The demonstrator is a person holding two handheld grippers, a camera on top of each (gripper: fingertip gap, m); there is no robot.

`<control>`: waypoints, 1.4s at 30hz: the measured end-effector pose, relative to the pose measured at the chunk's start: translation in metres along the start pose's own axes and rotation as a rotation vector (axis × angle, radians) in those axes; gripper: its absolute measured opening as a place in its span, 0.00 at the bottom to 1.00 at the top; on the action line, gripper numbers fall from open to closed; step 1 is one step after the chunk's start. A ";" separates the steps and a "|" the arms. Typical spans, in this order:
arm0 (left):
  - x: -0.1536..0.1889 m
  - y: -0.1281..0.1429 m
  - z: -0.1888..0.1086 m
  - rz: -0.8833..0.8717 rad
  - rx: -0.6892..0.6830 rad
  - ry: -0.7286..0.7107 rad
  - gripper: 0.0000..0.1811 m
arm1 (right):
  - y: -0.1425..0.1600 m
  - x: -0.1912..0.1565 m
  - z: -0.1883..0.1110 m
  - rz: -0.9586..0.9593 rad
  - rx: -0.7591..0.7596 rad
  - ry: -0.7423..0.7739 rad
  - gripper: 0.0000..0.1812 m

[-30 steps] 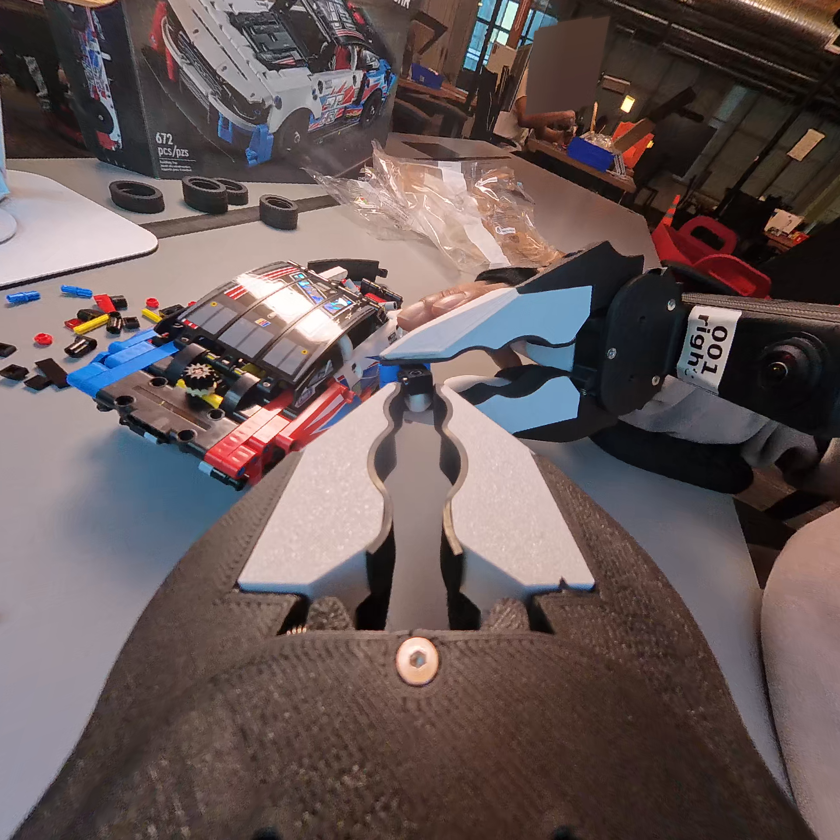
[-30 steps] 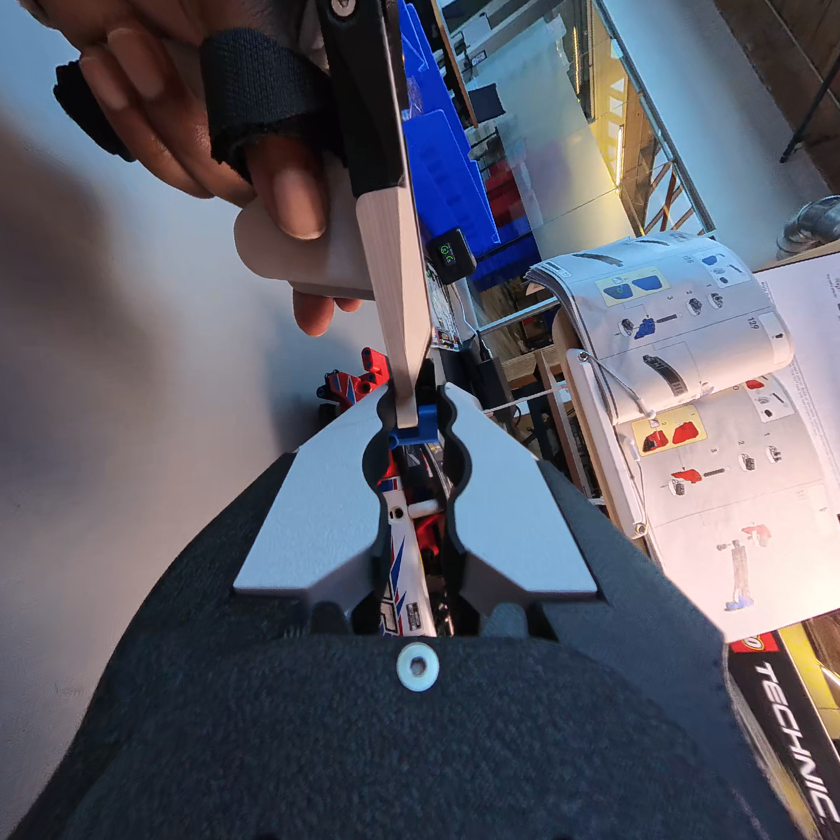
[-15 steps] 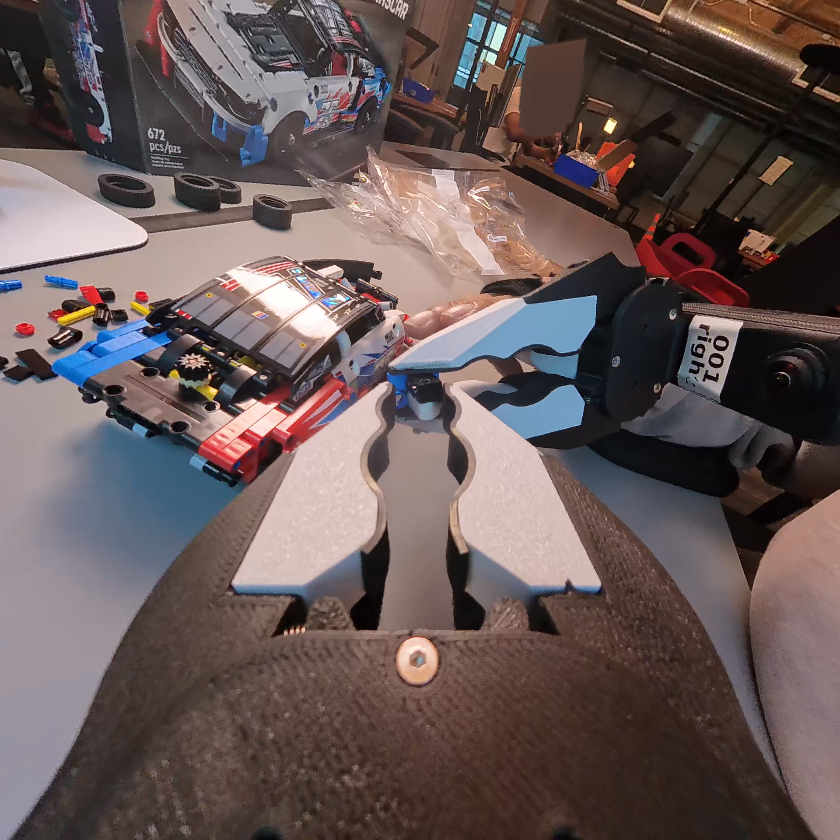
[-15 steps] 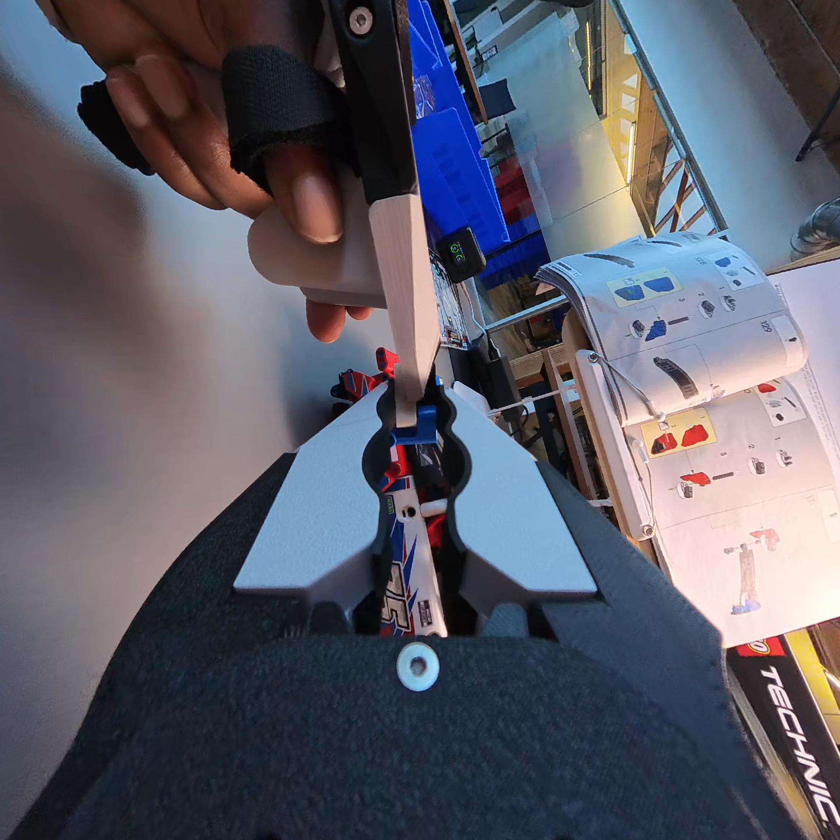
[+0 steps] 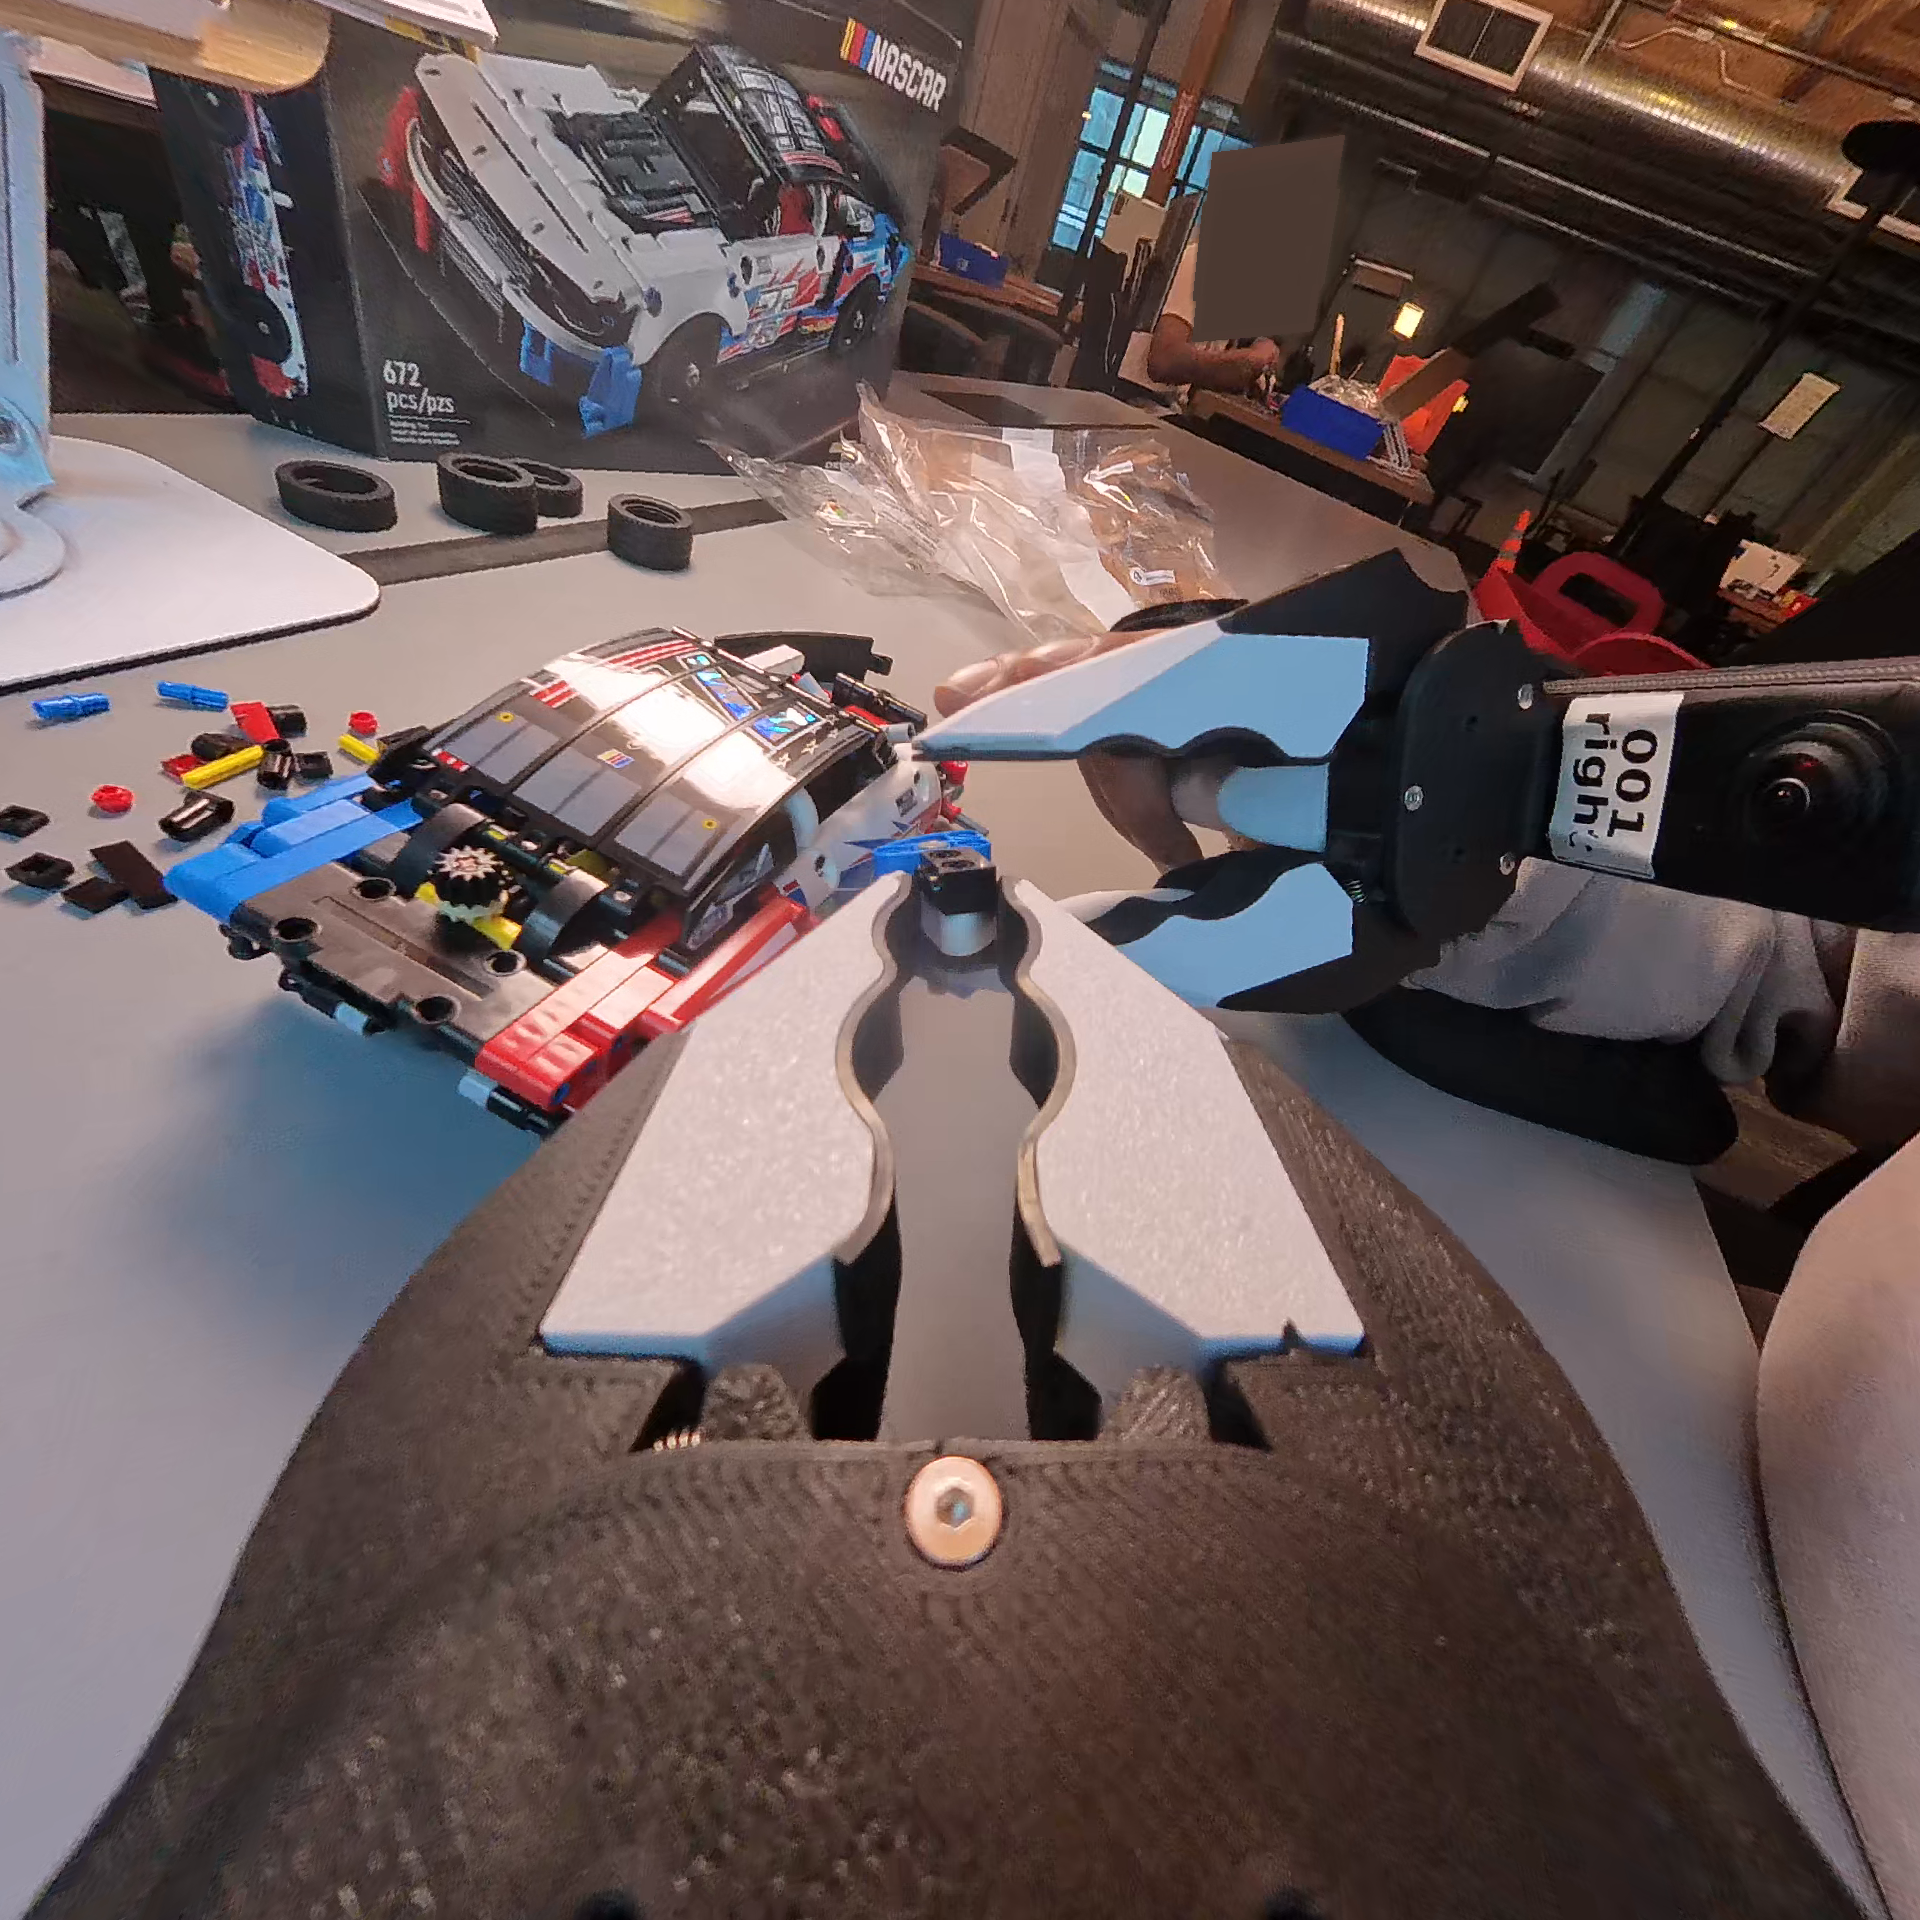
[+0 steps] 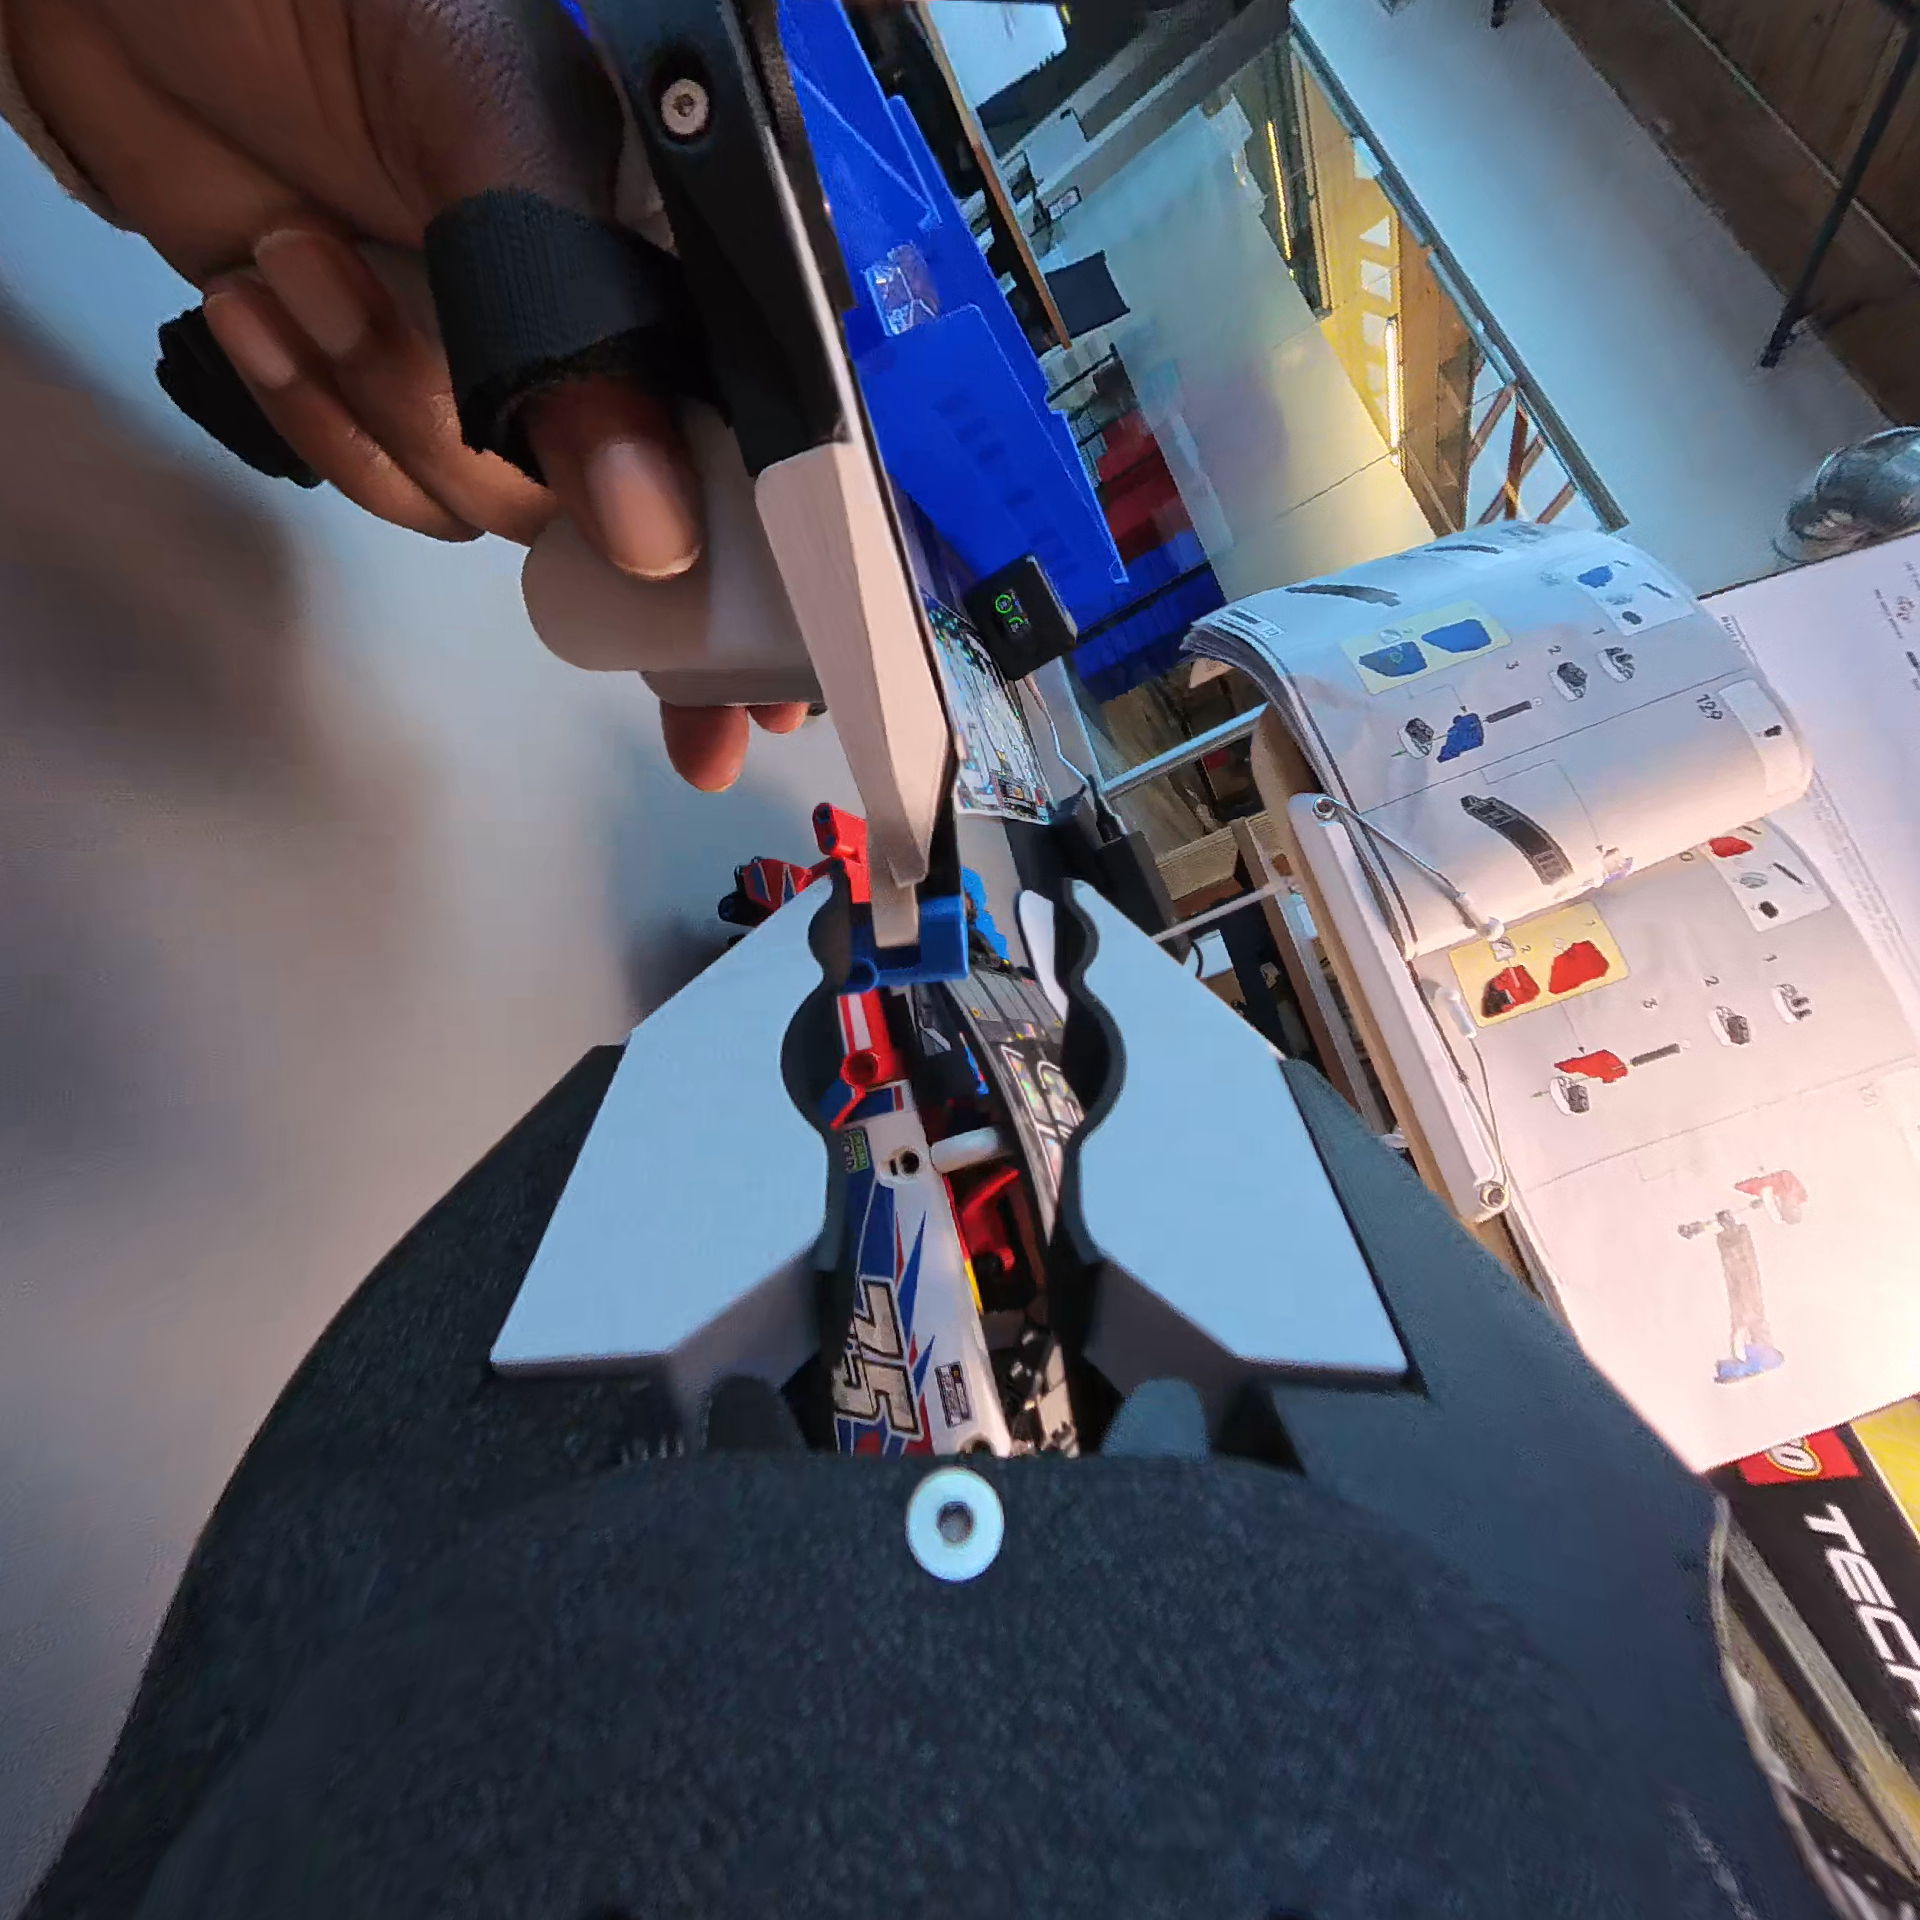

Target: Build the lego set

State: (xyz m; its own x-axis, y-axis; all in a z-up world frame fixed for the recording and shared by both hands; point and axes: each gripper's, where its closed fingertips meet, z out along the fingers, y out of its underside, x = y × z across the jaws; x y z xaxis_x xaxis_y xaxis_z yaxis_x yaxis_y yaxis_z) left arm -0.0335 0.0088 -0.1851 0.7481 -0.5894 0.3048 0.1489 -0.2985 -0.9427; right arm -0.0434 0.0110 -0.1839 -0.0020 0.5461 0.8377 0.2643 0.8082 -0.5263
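the half-built lego car (image 5: 582,831) lies on the grey table (image 5: 208,1195), and everything here sits relative to it. at its near corner the left claw (image 5: 954,914) is clamped on a small black and grey piece (image 5: 954,902) beside a blue connector (image 6: 914,940). the right claw (image 6: 951,925), spread apart, straddles the car's side. the step looks like seating that piece; next comes lining it up with the connector and pressing straight in while the right claw steadies the car.

Half-built car (image 5: 582,831) — black roof, red-blue-white sides — flat mid-desk; loose bits (image 5: 208,758) lie beside it.
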 end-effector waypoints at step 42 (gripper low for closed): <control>0.013 -0.061 -0.044 -0.603 0.360 0.585 0.06 | -0.033 0.017 -0.020 0.402 0.257 -0.113 0.28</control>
State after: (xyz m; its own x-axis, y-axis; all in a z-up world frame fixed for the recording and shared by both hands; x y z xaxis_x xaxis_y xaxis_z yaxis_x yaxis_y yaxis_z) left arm -0.0612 -0.0139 -0.1173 0.0459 -0.7250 0.6872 0.6742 -0.4851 -0.5568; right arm -0.0325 -0.0110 -0.1488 -0.0565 0.8352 0.5470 0.0192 0.5486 -0.8358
